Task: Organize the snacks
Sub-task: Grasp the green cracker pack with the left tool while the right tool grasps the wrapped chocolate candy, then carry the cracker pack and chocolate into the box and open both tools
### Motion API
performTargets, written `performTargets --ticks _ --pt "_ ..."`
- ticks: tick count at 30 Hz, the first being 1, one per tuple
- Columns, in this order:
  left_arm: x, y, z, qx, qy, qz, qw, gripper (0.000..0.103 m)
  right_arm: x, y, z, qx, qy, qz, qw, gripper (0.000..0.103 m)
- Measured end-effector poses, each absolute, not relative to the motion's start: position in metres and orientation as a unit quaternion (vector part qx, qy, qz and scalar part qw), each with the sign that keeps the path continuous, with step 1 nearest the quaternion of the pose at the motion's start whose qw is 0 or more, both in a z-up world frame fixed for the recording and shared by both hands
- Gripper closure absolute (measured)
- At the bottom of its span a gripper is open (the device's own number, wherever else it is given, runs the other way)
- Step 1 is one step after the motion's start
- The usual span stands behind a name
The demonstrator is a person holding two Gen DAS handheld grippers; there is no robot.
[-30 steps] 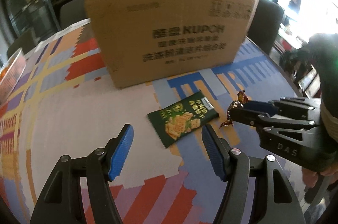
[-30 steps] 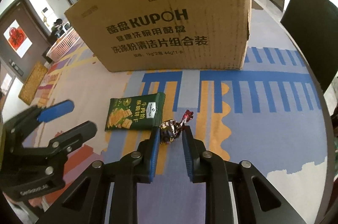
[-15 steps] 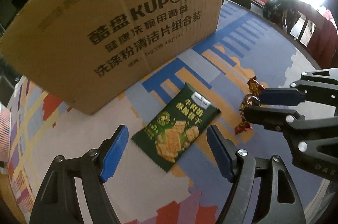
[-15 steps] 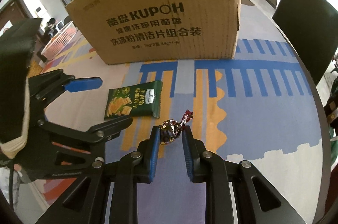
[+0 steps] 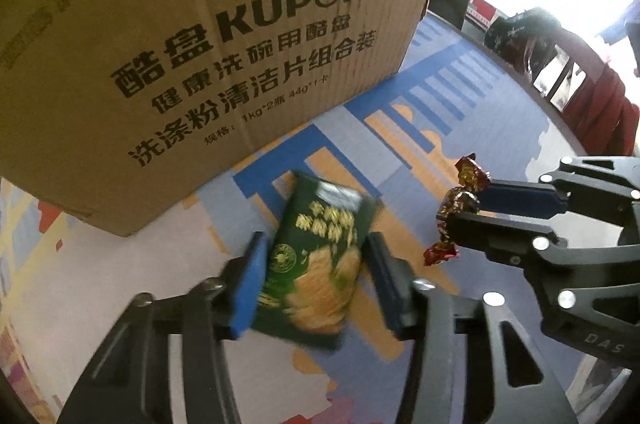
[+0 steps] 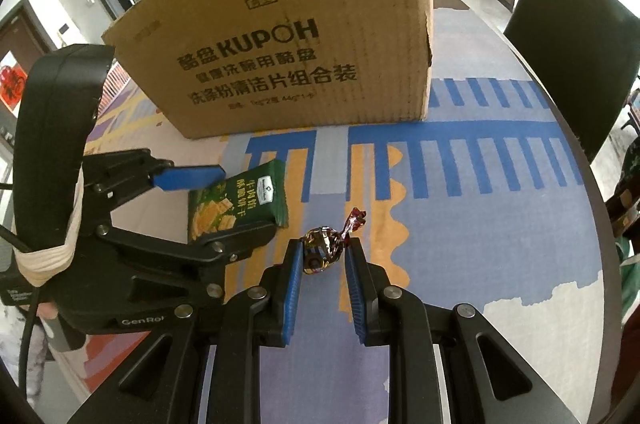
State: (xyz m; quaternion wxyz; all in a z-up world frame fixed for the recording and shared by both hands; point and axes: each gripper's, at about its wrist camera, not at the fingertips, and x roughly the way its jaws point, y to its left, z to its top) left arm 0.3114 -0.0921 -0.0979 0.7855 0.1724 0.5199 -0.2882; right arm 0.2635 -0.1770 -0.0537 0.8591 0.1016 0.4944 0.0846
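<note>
A green cracker packet [image 5: 320, 256] lies on the patterned tablecloth in front of a big cardboard box [image 5: 208, 35]. My left gripper [image 5: 316, 276] straddles the packet with a blue pad close on each side; contact is blurred. In the right wrist view the packet [image 6: 236, 201] sits between the left gripper's fingers [image 6: 188, 177]. My right gripper [image 6: 322, 256] is shut on a foil-wrapped candy [image 6: 324, 244], held above the cloth just right of the packet. The candy [image 5: 460, 203] also shows in the left wrist view. The box [image 6: 288, 35] stands behind both.
The round table's edge [image 6: 592, 183] curves along the right, with a dark chair [image 6: 576, 43] beyond it. More chairs and red cloth [image 5: 600, 103] stand past the far right edge in the left wrist view.
My left gripper has come down and forward over the green packet and its jaws have narrowed around it. My right gripper still holds the candy, nearly still.
</note>
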Motion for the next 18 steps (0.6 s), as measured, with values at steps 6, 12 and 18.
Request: performTargets --ticks 6,12,18 --pt "0.305 -0.078 -0.096 0.121 0.525 -0.269 0.798 0.06 0.264 -0.177 -0.051 0.102 0.491 0.087 0.861 0.08" --pt "0.292 -0.065 -0.085 0.062 0.518 -0.238 0.82 0.061 0.262 -0.175 -0.048 0.101 0.485 0.091 0.864 0.08" --pt "0.275 -0.058 -0.061 0.04 0.491 -0.218 0.842 0.06 0.255 -0.18 -0.036 0.101 0.471 0.095 0.871 0.08"
